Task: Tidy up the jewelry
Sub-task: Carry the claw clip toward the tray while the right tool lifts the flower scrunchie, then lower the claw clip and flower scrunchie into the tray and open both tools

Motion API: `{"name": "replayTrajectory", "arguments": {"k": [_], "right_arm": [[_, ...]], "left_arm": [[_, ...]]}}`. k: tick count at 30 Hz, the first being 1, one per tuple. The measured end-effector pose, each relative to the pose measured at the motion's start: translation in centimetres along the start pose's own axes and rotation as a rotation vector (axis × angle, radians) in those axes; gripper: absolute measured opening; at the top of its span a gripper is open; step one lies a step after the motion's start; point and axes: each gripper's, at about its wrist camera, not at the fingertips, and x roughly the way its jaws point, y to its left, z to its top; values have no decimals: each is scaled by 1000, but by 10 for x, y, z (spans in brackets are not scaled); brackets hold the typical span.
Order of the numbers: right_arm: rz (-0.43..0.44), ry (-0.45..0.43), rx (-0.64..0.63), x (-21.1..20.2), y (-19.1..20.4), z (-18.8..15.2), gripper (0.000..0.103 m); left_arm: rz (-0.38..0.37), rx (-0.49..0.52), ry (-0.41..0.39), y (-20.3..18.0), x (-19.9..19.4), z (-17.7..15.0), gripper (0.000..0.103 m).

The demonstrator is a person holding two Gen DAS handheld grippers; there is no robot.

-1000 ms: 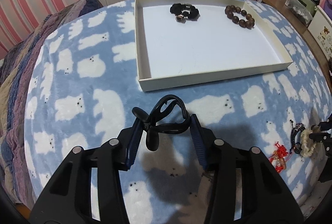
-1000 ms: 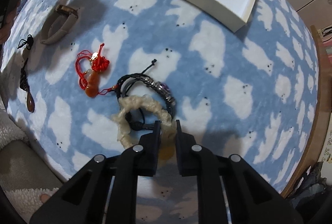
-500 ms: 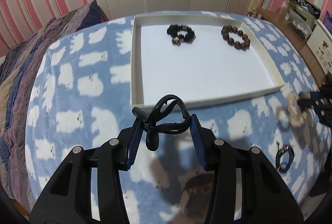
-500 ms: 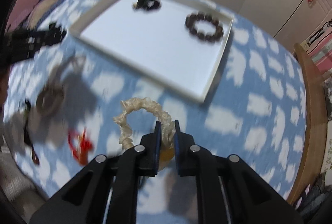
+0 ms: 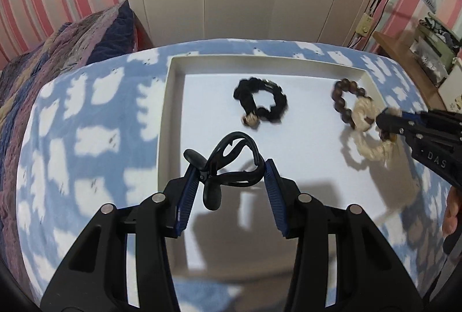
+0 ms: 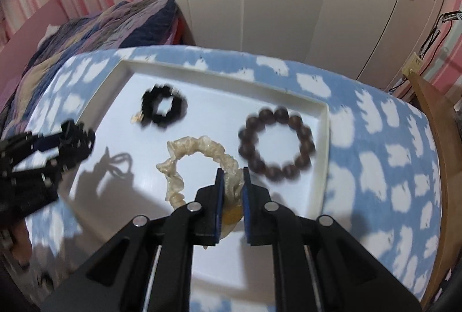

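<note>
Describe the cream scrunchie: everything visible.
The cream scrunchie is a ruffled ring of pale, slightly sheer-looking fabric with an amber piece at its near edge. The right claw is shut on that near edge, holding the loop over the white tray, between the black scrunchie and the brown bead bracelet. Whether it touches the tray is unclear.
</note>
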Motion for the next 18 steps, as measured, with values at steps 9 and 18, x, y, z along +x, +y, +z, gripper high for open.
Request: {"name": "replayTrajectory", "arguments": {"k": [9,18], "right_arm": [[-45,4,97,50,8,55,11],[-18,74,110,85,10,60,17]], "left_arm": [[69,-26,20,7,50,38,45],[60,-38,19,13,70,51,46]]}}
